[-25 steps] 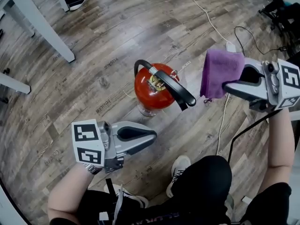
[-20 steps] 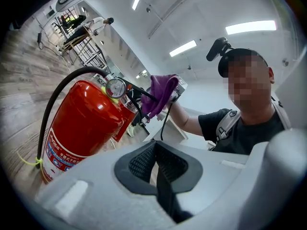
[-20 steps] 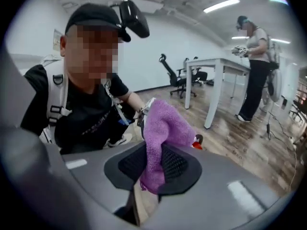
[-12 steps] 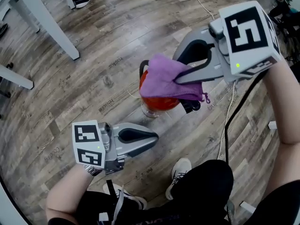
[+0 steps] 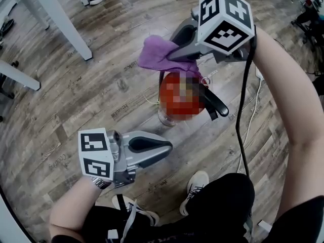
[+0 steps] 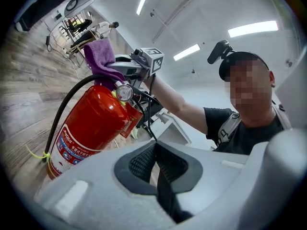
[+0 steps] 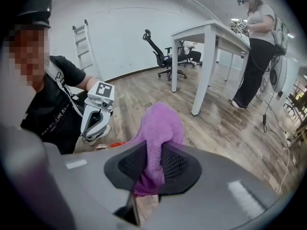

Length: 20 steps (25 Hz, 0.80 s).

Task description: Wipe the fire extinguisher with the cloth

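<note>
I'm pinching the cloth (image 5: 156, 54) in the right gripper (image 5: 174, 53) over the fire extinguisher (image 6: 93, 123) to wipe; nearer, the left gripper (image 5: 166, 148) is idling clenched, empty.

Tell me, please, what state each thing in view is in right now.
fire extinguisher: upright on the floor, hose attached.
cloth: bunched, pinched in the right claw, hanging at the extinguisher's top.
right claw: shut on the cloth, above the extinguisher.
left claw: shut, empty, beside the extinguisher and apart from it.
</note>
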### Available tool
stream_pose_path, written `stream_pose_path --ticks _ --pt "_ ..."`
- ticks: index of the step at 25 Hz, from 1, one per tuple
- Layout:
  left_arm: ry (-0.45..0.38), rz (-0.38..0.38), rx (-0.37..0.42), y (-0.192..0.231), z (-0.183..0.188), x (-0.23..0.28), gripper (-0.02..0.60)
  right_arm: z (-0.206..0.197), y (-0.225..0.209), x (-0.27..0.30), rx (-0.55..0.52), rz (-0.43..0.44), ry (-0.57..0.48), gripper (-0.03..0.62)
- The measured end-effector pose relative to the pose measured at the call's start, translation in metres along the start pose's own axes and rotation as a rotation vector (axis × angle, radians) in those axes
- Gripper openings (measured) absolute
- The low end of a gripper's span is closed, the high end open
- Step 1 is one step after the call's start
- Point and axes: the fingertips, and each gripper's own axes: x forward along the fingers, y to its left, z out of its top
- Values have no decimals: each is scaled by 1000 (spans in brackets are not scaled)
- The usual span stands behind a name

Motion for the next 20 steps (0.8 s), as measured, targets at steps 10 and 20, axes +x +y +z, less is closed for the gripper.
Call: stream_pose_path --ticks 10,20 --pt "-15 -19 2 4 4 2 -3 -18 72 -57 -95 66 -18 69" --pt "-31 -32 -18 13 8 2 -3 -68 145 -81 -152 67 142 67"
